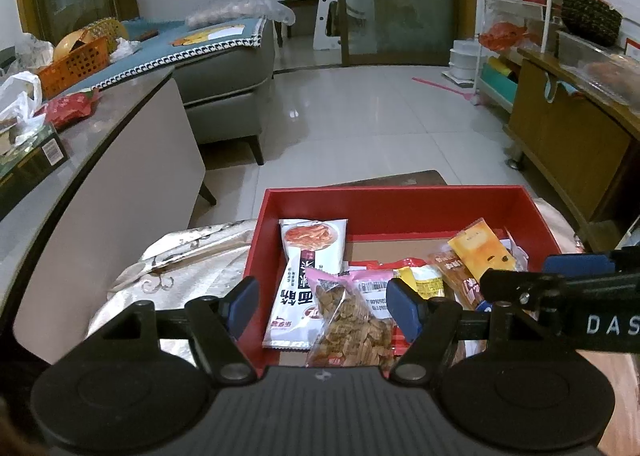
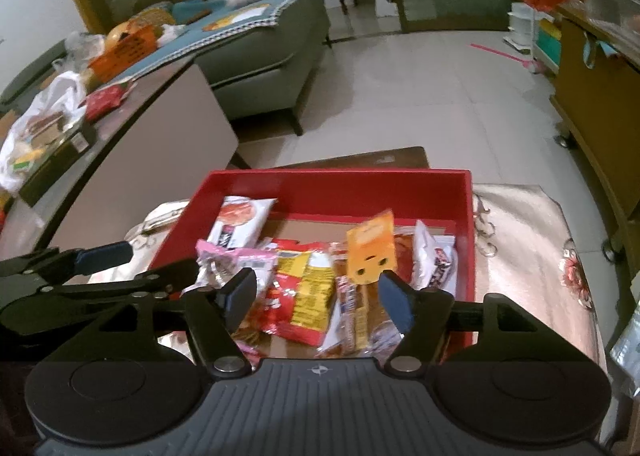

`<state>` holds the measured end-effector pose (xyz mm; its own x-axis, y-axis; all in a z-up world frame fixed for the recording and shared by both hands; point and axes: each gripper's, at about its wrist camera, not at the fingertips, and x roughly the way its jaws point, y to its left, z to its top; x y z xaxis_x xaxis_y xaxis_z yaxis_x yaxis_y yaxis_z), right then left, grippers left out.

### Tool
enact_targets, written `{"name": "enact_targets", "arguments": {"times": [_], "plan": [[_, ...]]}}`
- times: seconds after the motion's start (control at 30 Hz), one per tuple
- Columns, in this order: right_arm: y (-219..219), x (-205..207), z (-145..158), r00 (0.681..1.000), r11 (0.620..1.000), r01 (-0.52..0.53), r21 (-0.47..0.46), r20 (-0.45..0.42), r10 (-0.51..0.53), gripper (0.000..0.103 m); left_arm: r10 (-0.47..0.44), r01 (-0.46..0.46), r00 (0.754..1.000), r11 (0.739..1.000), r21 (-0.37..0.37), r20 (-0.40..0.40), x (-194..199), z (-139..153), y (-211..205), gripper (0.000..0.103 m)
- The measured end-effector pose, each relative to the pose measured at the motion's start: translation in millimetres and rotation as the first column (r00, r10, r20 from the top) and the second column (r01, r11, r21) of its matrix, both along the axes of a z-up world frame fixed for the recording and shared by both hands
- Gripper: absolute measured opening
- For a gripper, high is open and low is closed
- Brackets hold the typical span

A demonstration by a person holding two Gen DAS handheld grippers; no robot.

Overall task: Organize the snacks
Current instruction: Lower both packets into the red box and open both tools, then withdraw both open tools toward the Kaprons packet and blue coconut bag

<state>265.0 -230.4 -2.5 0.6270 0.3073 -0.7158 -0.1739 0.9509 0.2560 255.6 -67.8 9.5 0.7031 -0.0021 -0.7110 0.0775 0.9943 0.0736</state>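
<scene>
A red box [image 1: 400, 208] [image 2: 336, 192] on a cloth-covered stand holds several snack packets. Among them are a white noodle packet [image 1: 304, 276] [image 2: 240, 222], a pink-topped clear bag of brown snacks [image 1: 352, 320] [image 2: 224, 260], a red and yellow packet [image 2: 304, 300] and an orange packet [image 1: 480, 252] [image 2: 372, 252]. My left gripper [image 1: 324, 306] is open above the box's near left part, empty. My right gripper [image 2: 318, 302] is open above the packets, empty. Each gripper shows at the edge of the other's view.
A grey-topped table [image 1: 100, 144] at left carries a red bag, white plastic bags and a dark box. A grey sofa [image 1: 224, 76] with an orange basket stands behind. A wooden cabinet [image 1: 568, 136] and white rack are at right. Tiled floor lies beyond the box.
</scene>
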Motion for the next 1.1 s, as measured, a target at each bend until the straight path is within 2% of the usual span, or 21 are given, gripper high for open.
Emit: {"name": "enact_targets", "arguments": {"times": [0.4,0.67,0.9,1.0,1.1], "plan": [[17.5,-30.2,11.7,0.999,0.999,-0.036,-0.022,-0.003,0.036,0.076,0.003,-0.004,1.000,0.999,0.051,0.025,-40.8,15.5,11.5,0.064],[27.4,-57.6,14.4,0.999,0.999,-0.047,-0.022,-0.011,0.046,0.080,0.010,-0.011,0.999,0.999,0.049,0.031,-70.6,19.1,25.0,0.064],[38.7,-73.2,8.7,0.997,0.997,-0.070,-0.038,-0.037,0.068,0.082,0.033,-0.032,0.999,0.999,0.031,-0.010,-88.5,13.4,36.4,0.064],[42.6,-76.3,-0.4,0.993,0.994,-0.096,-0.053,-0.072,0.093,0.083,0.048,-0.049,0.998,0.999,-0.008,-0.039,-96.6,10.9,44.2,0.066],[45.4,-76.6,-14.8,0.987,0.992,-0.114,-0.061,-0.125,0.106,0.083,0.055,-0.055,0.997,0.998,-0.002,-0.055,-100.8,6.5,46.9,0.069]]}}
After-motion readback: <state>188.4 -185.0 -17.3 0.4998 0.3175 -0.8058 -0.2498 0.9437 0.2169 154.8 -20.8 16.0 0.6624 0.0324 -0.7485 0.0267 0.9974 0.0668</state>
